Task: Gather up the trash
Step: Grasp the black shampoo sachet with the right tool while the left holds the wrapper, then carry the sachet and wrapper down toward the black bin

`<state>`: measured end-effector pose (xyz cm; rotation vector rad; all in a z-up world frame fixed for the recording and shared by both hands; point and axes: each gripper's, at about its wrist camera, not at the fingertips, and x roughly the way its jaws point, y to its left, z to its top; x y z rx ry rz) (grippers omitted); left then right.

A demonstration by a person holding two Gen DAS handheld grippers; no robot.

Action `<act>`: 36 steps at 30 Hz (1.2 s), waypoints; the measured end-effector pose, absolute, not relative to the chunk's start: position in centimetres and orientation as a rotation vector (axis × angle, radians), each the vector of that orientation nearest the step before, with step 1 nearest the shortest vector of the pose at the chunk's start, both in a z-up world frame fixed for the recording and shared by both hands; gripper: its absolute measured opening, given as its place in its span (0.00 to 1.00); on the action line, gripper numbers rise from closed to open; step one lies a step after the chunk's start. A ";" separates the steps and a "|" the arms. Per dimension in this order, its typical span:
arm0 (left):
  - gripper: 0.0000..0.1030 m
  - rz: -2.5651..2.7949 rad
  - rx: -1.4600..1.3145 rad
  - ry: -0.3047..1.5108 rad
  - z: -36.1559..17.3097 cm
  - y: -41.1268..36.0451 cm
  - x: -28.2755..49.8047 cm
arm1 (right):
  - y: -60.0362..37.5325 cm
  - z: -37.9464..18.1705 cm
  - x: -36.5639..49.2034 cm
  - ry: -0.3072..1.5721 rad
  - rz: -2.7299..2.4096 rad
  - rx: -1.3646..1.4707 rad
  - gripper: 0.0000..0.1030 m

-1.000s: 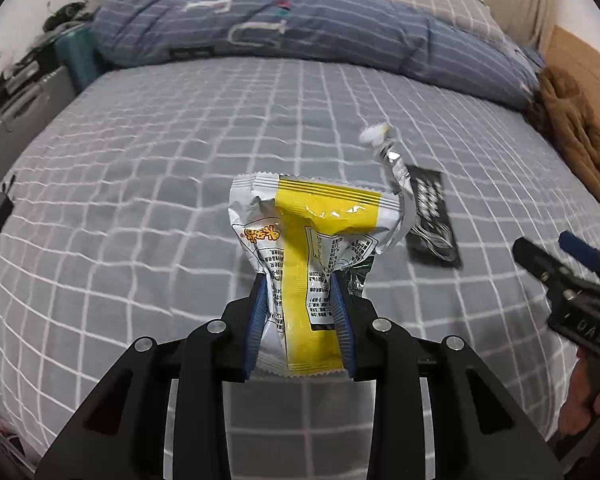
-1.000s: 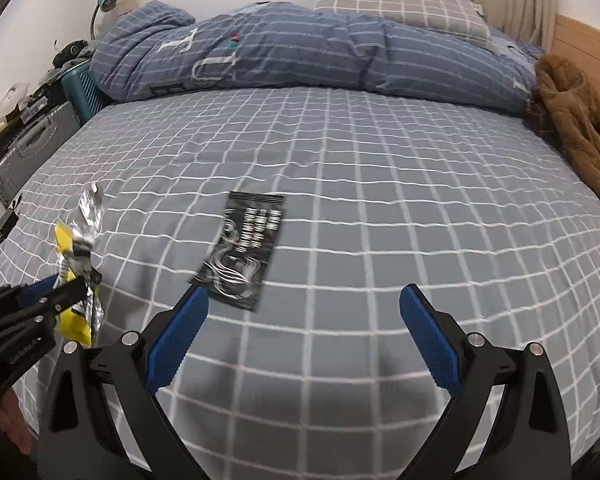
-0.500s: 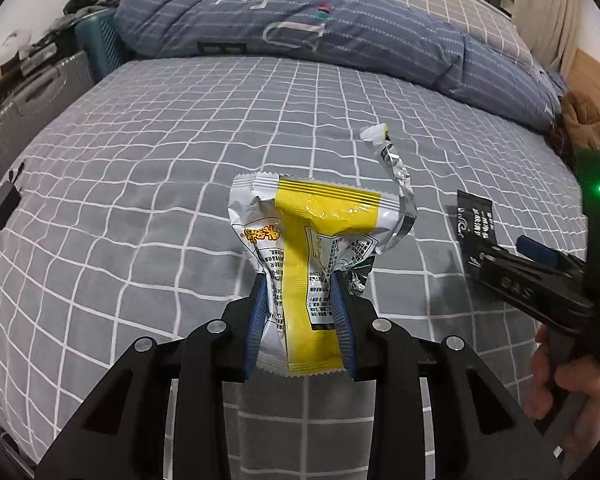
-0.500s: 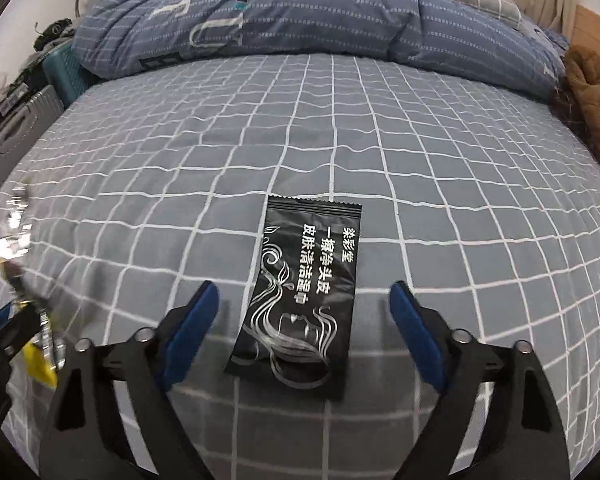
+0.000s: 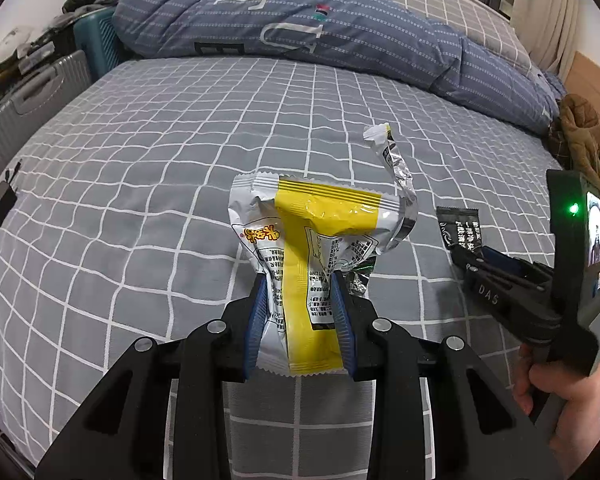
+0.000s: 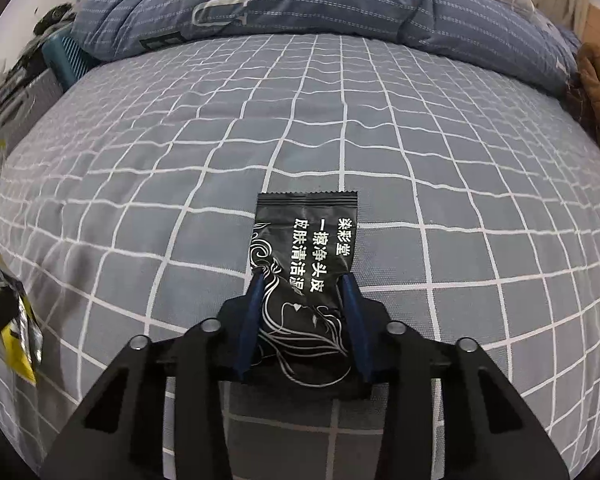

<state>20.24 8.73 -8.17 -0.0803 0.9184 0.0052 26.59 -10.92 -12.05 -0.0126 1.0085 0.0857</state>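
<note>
A crumpled silver and yellow snack wrapper [image 5: 320, 216] stands up between the blue pads of my left gripper [image 5: 299, 280], which is shut on its lower half above the grey checked bedsheet [image 5: 160, 160]. A flat black sachet [image 6: 306, 232] with white lettering lies on the sheet. The jaws of my right gripper [image 6: 304, 278] are closing on it, and the pads press on its near end. The left wrist view shows the right gripper [image 5: 472, 256] low at the right, on the black sachet [image 5: 458, 226], with a hand [image 5: 560, 400] holding it.
A rolled blue striped duvet [image 5: 300, 28] and a checked pillow [image 5: 460, 8] lie across the far side of the bed. A brown garment [image 5: 584, 136] sits at the right edge. A grey suitcase [image 5: 32, 96] and a teal case stand beyond the left edge.
My right gripper came down over the black sachet and its wide-open jaws shut on the sachet's near end. The left gripper kept its hold on the snack wrapper.
</note>
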 end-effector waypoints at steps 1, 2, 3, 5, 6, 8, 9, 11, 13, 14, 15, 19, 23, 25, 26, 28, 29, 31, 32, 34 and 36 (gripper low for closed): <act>0.30 0.005 -0.078 0.919 -8.2 8.6 20.2 | -10.9 -12.0 26.5 1.007 0.089 -0.013 0.34; 0.30 0.004 -0.076 0.920 -8.2 8.5 20.3 | -11.0 -12.0 26.5 1.009 0.094 -0.008 0.34; 0.30 0.002 -0.075 0.922 -8.3 8.4 20.3 | -11.2 -11.8 26.5 1.011 0.097 0.004 0.34; 0.30 -0.001 -0.072 0.924 -8.3 8.3 20.4 | -11.7 -11.5 26.6 1.016 0.104 0.034 0.34; 0.30 -0.001 -0.072 0.924 -8.3 8.3 20.4 | -11.8 -11.4 26.6 1.015 0.105 0.039 0.34; 0.30 -0.001 -0.073 0.924 -8.2 8.3 20.4 | -12.0 -11.1 26.5 1.008 0.105 0.043 0.34; 0.30 -0.001 -0.074 0.924 -8.2 8.3 20.4 | -12.0 -10.9 26.5 1.005 0.105 0.042 0.34; 0.30 0.000 -0.073 0.924 -8.2 8.2 20.4 | -12.1 -10.5 26.3 0.997 0.108 0.042 0.34; 0.30 0.002 -0.074 0.926 -8.0 8.1 20.5 | -12.2 -10.1 26.0 0.987 0.110 0.039 0.34; 0.30 0.000 -0.076 0.924 -7.9 8.0 20.5 | -12.3 -9.7 25.8 0.980 0.113 0.035 0.34; 0.30 -0.002 -0.077 0.920 -7.8 7.8 20.5 | -12.4 -9.4 25.5 0.973 0.112 0.032 0.34; 0.30 -0.012 -0.079 0.909 -7.1 7.1 20.4 | -13.0 -8.2 24.5 0.946 0.119 0.029 0.34; 0.30 -0.022 -0.078 0.903 -6.6 6.2 20.2 | -13.8 -6.7 22.9 0.921 0.115 0.024 0.34; 0.30 -0.028 -0.075 0.900 -6.4 5.7 20.0 | -14.1 -6.0 22.2 0.908 0.113 0.018 0.34; 0.30 -0.030 -0.070 0.897 -6.2 5.4 19.8 | -14.2 -5.6 21.8 0.898 0.111 0.011 0.34; 0.30 -0.034 -0.065 0.894 -6.0 5.0 19.6 | -14.6 -4.9 21.2 0.882 0.108 0.007 0.34; 0.30 -0.034 -0.063 0.894 -5.8 4.8 19.5 | -14.9 -4.4 20.7 0.873 0.105 0.009 0.34; 0.30 -0.037 -0.058 0.893 -5.6 4.3 19.1 | -15.3 -4.0 20.3 0.863 0.102 0.011 0.34; 0.30 -0.040 -0.056 0.891 -5.4 4.0 18.9 | -15.6 -3.7 19.9 0.857 0.099 0.011 0.34; 0.30 -0.044 -0.054 0.888 -5.0 3.6 18.6 | -15.9 -3.1 19.3 0.843 0.091 0.002 0.34; 0.30 -0.048 -0.056 0.884 -4.7 3.2 18.1 | -16.4 -2.4 18.6 0.827 0.083 -0.005 0.34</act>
